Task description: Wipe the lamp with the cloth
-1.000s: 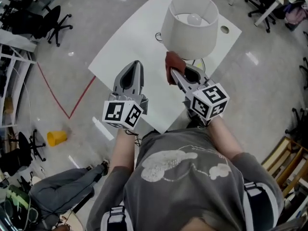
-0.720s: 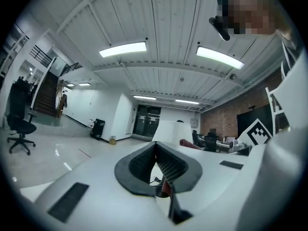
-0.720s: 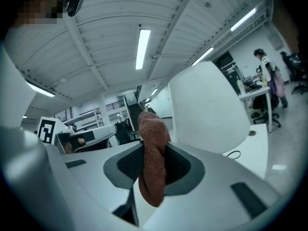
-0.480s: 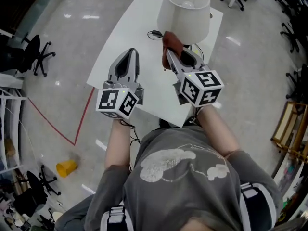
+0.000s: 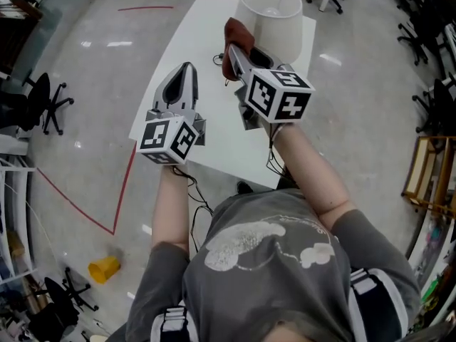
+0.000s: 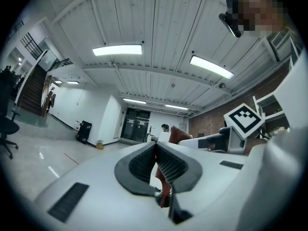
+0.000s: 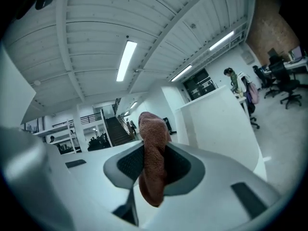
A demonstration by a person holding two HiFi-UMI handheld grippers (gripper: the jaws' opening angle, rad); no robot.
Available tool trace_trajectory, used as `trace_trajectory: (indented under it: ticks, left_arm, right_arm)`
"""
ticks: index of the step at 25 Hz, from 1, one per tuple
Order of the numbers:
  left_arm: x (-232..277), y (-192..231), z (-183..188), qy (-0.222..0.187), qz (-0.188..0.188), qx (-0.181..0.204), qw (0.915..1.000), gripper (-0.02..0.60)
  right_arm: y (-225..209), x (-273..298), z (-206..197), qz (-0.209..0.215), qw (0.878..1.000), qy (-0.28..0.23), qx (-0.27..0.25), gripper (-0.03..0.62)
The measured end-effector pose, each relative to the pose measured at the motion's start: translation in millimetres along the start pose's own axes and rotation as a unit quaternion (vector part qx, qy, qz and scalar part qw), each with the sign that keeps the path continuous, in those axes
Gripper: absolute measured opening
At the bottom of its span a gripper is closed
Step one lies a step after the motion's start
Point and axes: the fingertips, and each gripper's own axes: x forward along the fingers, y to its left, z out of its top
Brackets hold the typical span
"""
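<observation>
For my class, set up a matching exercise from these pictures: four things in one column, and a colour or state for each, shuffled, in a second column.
Column one:
1. cloth
2. lamp
3. left tool
4. cup

Column two:
A. yellow
B. shut, nothing held
C. reddish brown, clamped in the right tool
D. white shade, standing on the table

Pairs: 1-C, 2-D, 3-B, 4-A

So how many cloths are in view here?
1: the cloth is clamped in the right gripper, held beside the lamp. More could be hidden behind the lamp.
</observation>
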Motion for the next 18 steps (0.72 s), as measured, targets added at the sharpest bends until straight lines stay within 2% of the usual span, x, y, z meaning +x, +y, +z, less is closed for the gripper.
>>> trace_trajectory:
  ticks: [10, 18]
  left_arm:
    - [16.8, 10.1, 3.6, 0.002, -0.010, -0.004, 0.9999, 0.008]
    - [16.1, 11.6, -6.8, 0.017, -0.010, -0.012, 0.9997, 0.008]
  right_arm:
    - [-15.2, 38.8, 35.1, -0.034, 0.997, -0.022, 0.066, 0.097]
    - [-28.4, 45.6, 12.5, -0.062, 0.994, -0.001, 0.094, 0.097]
